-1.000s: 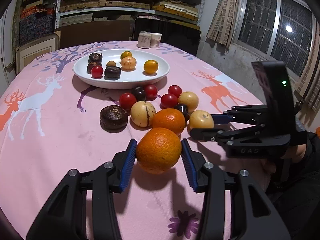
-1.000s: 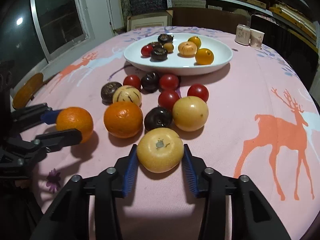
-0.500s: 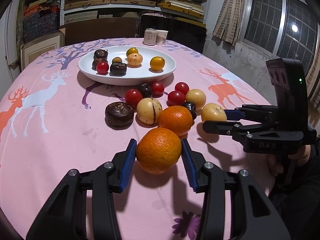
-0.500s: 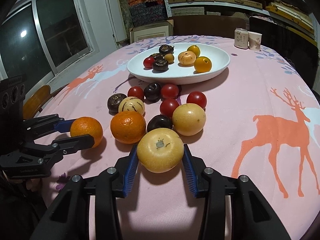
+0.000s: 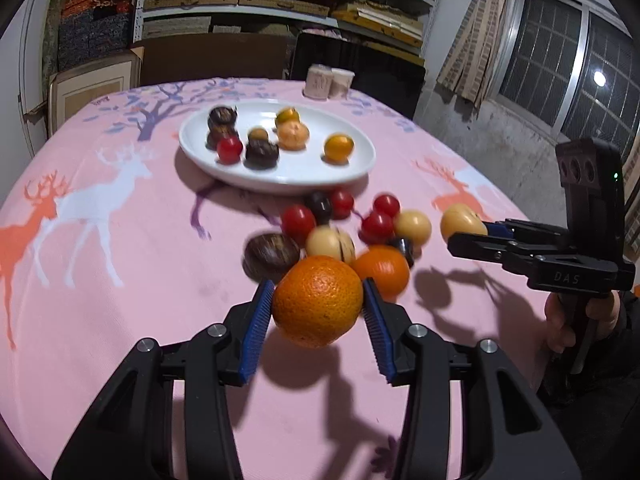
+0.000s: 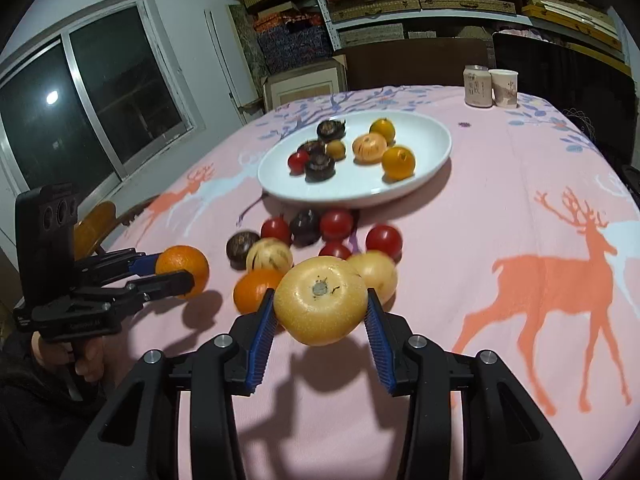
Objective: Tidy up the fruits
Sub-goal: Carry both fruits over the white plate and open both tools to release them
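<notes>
Both grippers are loaded: left gripper (image 5: 318, 316) jaws clamp an orange (image 5: 317, 301), right gripper (image 6: 320, 314) jaws pinch a yellow pear-like fruit (image 6: 321, 300), both clear of the worktop (image 5: 120, 280). Best bet: carry high over the loose tomatoes, then lower onto bare white plate (image 5: 304, 174) gently so nothing rolls.

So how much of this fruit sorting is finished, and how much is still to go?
Roughly a third looks done: eight small fruits already lie in the white plate. In hand: the left gripper holds an orange, and the right gripper holds a yellow pear, both clear of the tablecloth. Left: about ten loose fruits, among them four tomatoes, in front of the plate.
</notes>
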The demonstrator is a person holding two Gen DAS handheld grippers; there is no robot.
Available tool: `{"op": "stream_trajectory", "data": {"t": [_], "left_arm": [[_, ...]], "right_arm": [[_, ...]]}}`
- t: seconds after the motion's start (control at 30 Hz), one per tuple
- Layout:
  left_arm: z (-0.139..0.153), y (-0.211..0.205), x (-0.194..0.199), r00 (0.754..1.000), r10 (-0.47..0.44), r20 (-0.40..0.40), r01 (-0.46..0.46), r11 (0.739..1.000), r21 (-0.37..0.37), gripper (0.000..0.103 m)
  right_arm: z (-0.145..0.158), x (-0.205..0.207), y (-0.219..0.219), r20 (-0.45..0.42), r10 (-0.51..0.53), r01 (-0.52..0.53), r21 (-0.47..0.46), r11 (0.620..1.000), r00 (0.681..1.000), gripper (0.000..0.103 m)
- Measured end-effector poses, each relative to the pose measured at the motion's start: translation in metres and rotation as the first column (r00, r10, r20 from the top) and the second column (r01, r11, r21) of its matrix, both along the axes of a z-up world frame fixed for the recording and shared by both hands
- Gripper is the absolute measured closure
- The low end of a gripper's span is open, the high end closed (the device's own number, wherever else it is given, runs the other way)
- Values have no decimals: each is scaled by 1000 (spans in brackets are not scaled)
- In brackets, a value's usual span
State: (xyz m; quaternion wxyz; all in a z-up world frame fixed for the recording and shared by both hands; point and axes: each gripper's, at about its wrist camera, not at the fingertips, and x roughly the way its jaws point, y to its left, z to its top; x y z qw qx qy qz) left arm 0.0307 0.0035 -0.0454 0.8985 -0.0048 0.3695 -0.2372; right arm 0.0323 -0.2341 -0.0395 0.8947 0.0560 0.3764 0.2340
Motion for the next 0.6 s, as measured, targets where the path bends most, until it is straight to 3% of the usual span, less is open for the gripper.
{"op": "stream_trajectory", "data": {"t": [0.17, 0.33, 0.6], "left_arm": [[32, -4, 44, 999, 2, 32, -2, 1000, 20, 59], [48, -26, 119, 999, -7, 41, 6, 999, 37, 59], [27, -47, 253, 993, 75, -90, -71, 996, 48, 59]], "right_arm": [[26, 50, -14, -11, -45, 45, 10, 999, 999, 59], [34, 127, -22, -64, -108, 110, 27, 994, 992, 59], [7, 225, -6, -95, -144, 136, -88, 987, 985, 59]]}}
